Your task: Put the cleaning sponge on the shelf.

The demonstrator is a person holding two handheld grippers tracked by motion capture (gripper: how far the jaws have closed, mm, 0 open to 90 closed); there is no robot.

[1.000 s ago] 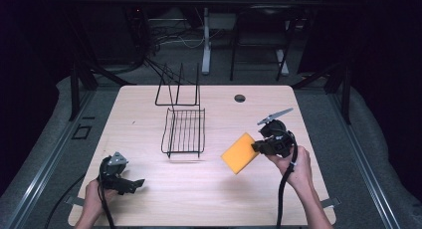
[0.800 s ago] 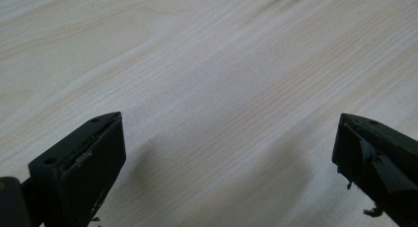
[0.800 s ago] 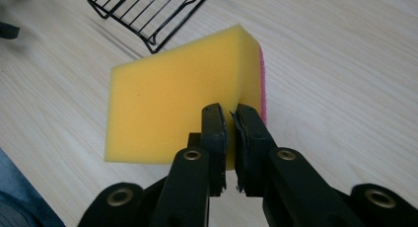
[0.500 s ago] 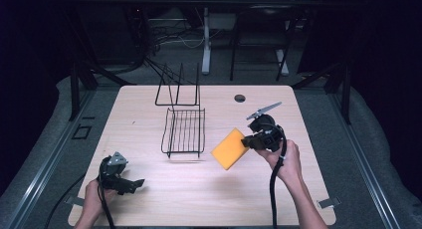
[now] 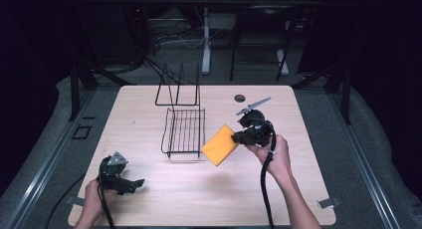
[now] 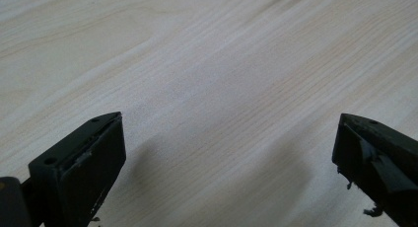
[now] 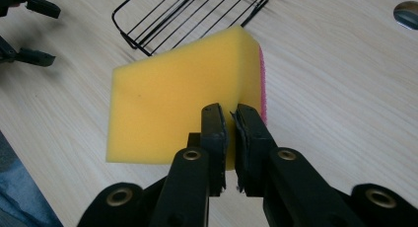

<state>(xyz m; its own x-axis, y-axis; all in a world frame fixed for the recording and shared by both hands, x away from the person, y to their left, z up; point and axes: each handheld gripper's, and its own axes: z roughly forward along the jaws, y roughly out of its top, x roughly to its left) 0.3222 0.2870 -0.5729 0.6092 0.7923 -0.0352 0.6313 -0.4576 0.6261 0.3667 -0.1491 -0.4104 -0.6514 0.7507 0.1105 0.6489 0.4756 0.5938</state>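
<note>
Clamped on the yellow sponge [image 7: 182,103], the right gripper [image 7: 229,121] has carried it leftward toward the wire rack [image 5: 185,130], probably to load it, while the left gripper [image 6: 229,153] idles with jaws spread.

From above the near edge we look forward and down over the whole counter [image 5: 149,114]. The left tool [image 6: 222,177] camera sits close over bare wood. The right tool [image 7: 229,133] camera looks along its jaws across the counter, near the sponge [image 7: 177,98]; we share sponge, wire rack [image 5: 184,132] and left tool with the high view.
</note>
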